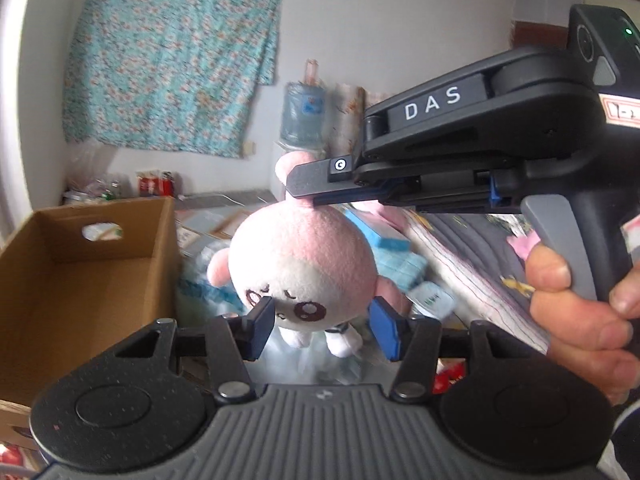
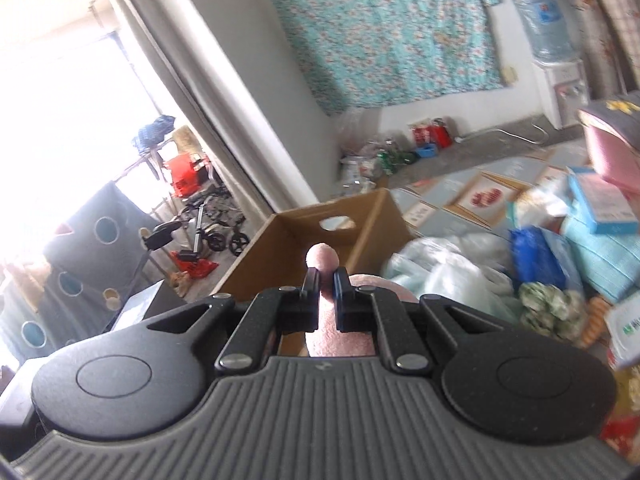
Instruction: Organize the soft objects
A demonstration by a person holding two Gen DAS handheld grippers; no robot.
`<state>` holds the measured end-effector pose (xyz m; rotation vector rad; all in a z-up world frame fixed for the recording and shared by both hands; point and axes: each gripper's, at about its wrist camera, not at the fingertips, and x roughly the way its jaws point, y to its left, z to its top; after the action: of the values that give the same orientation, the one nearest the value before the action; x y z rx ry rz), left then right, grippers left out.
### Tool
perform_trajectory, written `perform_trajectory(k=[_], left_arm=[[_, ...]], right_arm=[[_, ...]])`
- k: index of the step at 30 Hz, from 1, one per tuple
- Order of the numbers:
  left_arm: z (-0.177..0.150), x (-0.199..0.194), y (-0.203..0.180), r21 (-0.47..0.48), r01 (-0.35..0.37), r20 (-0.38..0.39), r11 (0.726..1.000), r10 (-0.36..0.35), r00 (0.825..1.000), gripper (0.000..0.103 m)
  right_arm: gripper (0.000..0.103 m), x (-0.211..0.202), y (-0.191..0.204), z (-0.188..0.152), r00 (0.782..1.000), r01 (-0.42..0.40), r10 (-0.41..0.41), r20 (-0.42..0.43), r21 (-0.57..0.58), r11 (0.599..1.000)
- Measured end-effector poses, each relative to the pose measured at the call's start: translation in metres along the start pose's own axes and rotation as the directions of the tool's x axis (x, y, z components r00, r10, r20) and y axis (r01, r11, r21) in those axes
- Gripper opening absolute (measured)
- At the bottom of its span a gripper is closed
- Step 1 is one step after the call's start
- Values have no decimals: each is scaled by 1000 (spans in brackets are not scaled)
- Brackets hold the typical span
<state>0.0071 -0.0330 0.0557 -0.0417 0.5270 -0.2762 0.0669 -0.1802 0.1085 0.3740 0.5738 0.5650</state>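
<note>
Up close, the right gripper pinched the pink plush toy by its ear; only the left view showed it dangling between the left gripper's half-open, untouching jaws.

Your right gripper, a black two-finger tool with a ribbed grey body, has its jaws pinched tight on the ear of the pink-and-white plush doll, which hangs below it in the air. In the left wrist view its black fingers reach in level from the right, and your right hand wraps the grey trigger and dark handle. Your left gripper, with blue-padded black fingers, stands partly apart, one finger either side of the doll's face; whether the pads touch it is unclear.
</note>
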Motion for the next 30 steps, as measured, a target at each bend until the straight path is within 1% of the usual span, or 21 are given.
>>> perform_trajectory(k=[4,7,10,12,14,16,19,22,24,27,28,30], left_arm=[[20,-18,32,-38,-94,44,995,96,994,54],[38,-24,61,-76,-185,56,980,189,980,54],[52,-22,88,-118,-260,50,958,268,962,55],[59,-14,107,-137,-304,41,943,312,949,55],[64,-5,123,-161,-335,23,928,343,939,55],[66,11,138,-172,-365,-9,915,369,929,55],[65,32,164,-185,-401,-70,897,394,916,55],[59,40,185,-213,-413,-105,885,400,911,55],[54,43,195,-233,-423,-124,876,404,906,55],[46,45,210,-257,-434,-158,863,406,900,55],[42,44,212,-263,-437,-168,860,405,899,55],[36,44,216,-276,-439,-178,855,403,898,55]], right_arm=[[6,26,35,26,996,-85,84,-8,-46,995],[6,54,56,46,986,-166,165,-29,-45,985],[6,88,72,64,968,-247,247,-54,-4,969],[6,116,79,73,955,-285,287,-74,38,958],[6,142,83,78,944,-308,315,-98,80,948],[6,170,82,81,940,-306,318,-122,108,946],[6,214,71,79,944,-265,285,-169,129,955],[6,260,50,71,945,-191,221,-242,145,971],[6,289,34,62,942,-121,152,-299,120,985],[5,329,9,46,924,1,20,-381,54,999],[5,337,4,44,918,37,-23,-396,27,999],[5,346,-2,44,922,87,-98,-375,-46,995]])
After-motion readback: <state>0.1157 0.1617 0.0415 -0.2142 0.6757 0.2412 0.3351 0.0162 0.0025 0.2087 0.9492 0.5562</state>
